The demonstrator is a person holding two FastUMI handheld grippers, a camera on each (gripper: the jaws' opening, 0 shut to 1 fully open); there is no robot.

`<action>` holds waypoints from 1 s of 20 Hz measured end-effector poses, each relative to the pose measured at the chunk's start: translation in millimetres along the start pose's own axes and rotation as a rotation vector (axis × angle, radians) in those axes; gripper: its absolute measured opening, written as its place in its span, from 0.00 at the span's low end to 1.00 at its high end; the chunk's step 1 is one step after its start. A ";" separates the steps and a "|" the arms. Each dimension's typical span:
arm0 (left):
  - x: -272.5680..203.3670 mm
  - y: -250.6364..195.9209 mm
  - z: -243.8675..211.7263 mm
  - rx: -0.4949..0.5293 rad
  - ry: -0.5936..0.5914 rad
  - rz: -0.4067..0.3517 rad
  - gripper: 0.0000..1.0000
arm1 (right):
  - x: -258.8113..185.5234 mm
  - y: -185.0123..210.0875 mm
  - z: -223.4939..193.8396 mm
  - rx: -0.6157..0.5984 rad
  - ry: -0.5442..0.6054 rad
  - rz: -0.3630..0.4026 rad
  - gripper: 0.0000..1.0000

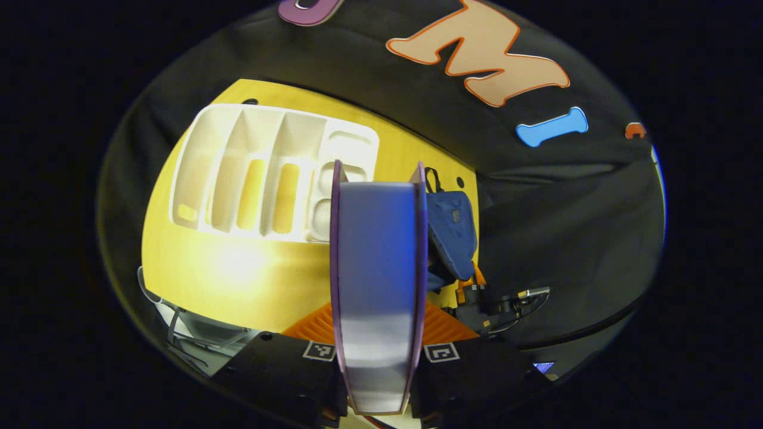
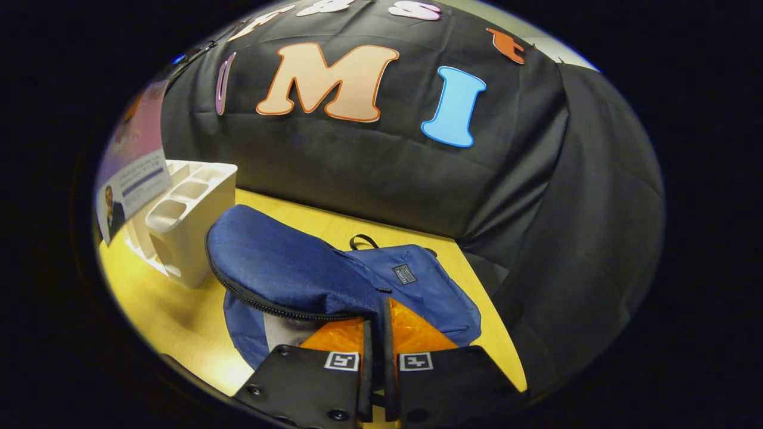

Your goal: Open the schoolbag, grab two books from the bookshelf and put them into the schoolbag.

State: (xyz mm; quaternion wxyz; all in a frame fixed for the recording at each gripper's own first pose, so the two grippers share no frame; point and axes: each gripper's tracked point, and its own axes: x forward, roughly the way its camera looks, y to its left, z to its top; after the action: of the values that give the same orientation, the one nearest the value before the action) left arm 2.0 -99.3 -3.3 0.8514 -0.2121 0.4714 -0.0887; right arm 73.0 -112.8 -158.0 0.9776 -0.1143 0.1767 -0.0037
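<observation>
In the left gripper view a thick book [image 1: 377, 268] with purple covers stands edge-on between my left gripper's [image 1: 378, 319] fingers, which are shut on it above the yellow table. Behind it lies the white bookshelf [image 1: 262, 173], its slots bare. The blue schoolbag [image 1: 453, 232] sits to the right, with the right gripper [image 1: 503, 302] by it. In the right gripper view my right gripper [image 2: 375, 325] is shut on the schoolbag's flap [image 2: 280, 262], holding it raised. Under the flap a book cover [image 2: 285, 331] shows inside the schoolbag [image 2: 435, 292]. The held book [image 2: 132, 173] hangs at far left.
The white bookshelf [image 2: 191, 220] stands just left of the schoolbag on the yellow table [image 2: 173, 316]. The black cloth wall [image 2: 387, 179] closes the back and right side. The table's near edge [image 1: 197, 310] has a pale frame below it.
</observation>
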 end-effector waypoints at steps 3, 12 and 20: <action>36.2 -19.4 -4.0 -0.036 0.018 -0.070 0.38 | 1.4 -5.9 3.1 0.031 0.000 0.026 0.10; 147.1 -50.5 -15.6 -0.054 -0.018 -0.247 0.38 | -2.6 -15.8 8.2 0.060 -0.015 0.095 0.10; 225.3 -85.6 -16.1 -0.075 -0.107 -0.379 0.38 | -11.4 -19.9 8.4 0.091 -0.027 0.121 0.13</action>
State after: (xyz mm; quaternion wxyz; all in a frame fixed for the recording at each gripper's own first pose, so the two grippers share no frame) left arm 114.3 -259.4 -145.0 0.8348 -0.3330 0.3802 -0.2184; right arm 66.0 -129.7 -142.0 0.9825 -0.0587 0.1699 0.0487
